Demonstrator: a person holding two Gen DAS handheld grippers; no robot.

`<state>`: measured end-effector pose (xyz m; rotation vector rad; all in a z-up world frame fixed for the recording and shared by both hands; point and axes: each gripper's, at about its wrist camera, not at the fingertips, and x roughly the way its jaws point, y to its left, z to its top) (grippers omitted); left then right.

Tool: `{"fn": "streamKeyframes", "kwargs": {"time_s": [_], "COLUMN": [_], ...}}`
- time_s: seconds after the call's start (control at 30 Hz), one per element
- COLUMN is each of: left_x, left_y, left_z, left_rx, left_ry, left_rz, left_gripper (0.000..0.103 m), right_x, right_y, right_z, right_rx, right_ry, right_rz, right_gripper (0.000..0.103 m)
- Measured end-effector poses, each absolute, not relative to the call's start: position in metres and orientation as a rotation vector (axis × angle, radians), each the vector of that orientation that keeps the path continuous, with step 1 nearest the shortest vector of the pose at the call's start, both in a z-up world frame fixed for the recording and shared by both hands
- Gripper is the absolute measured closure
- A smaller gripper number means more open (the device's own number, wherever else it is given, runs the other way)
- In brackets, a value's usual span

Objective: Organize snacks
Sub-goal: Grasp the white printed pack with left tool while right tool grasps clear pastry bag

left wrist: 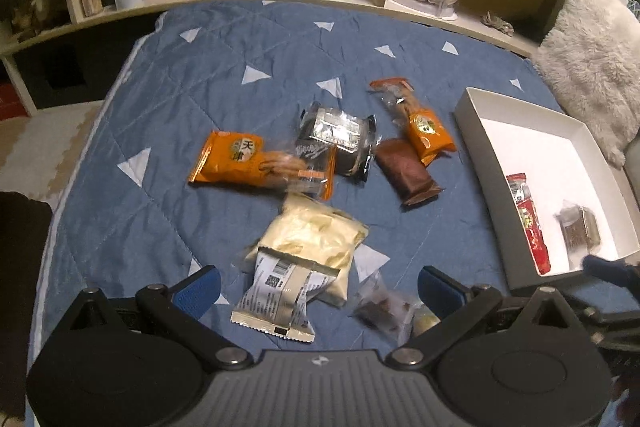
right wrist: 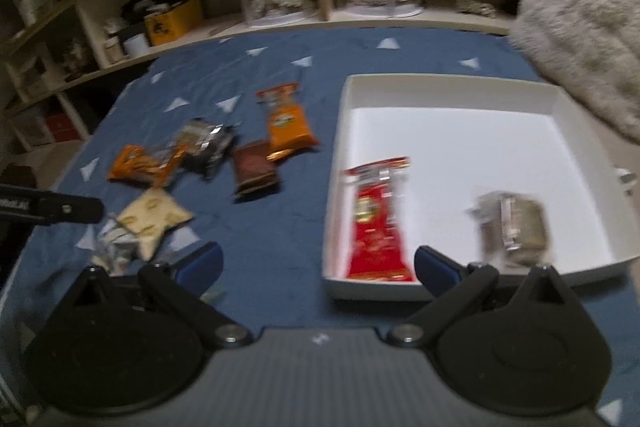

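Jaws of the left gripper (left wrist: pixel 318 287) are spread wide and empty; the silver-backed wrapper (left wrist: pixel 280 301) lies directly between them, long axis slanting forward. The right gripper (right wrist: pixel 318 265), equally wide, is held nearer the white box (right wrist: pixel 452 83).

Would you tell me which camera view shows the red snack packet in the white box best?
The right wrist view: the red snack packet lies whole, close and near centre in the white box, though blurred. The left wrist view shows it sharper but small and foreshortened at the right edge.
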<state>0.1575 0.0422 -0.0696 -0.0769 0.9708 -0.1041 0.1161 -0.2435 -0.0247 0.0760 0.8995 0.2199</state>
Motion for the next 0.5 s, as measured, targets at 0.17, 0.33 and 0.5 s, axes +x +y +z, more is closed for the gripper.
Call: {"fn": "streamKeyframes", "kwargs": {"time_s": [0.17,0.33,0.5], "left_x": [0.16,0.172,0.18], "left_y": [0.046,0.049,0.059], "left_z": [-0.072,-0.083,-0.1], "left_rx": [-0.041,0.026,0.053], "left_ry": [0.946,1.019,1.094], "left_rz": [-0.125,-0.165,-0.175], "left_gripper": [0.0,0.0,0.0], "right_x": [0.115,0.111,0.113], "right_y": [-0.218,-0.197,-0.184], "right_z": [-0.04,-0.053,-0.063], "right_rx": [0.041,-0.083,-0.164], "right_ry": [0.888,0.86,0.88], "right_rz": [0.322,0.415,0.521], "right_gripper": [0.0,0.0,0.001]}}
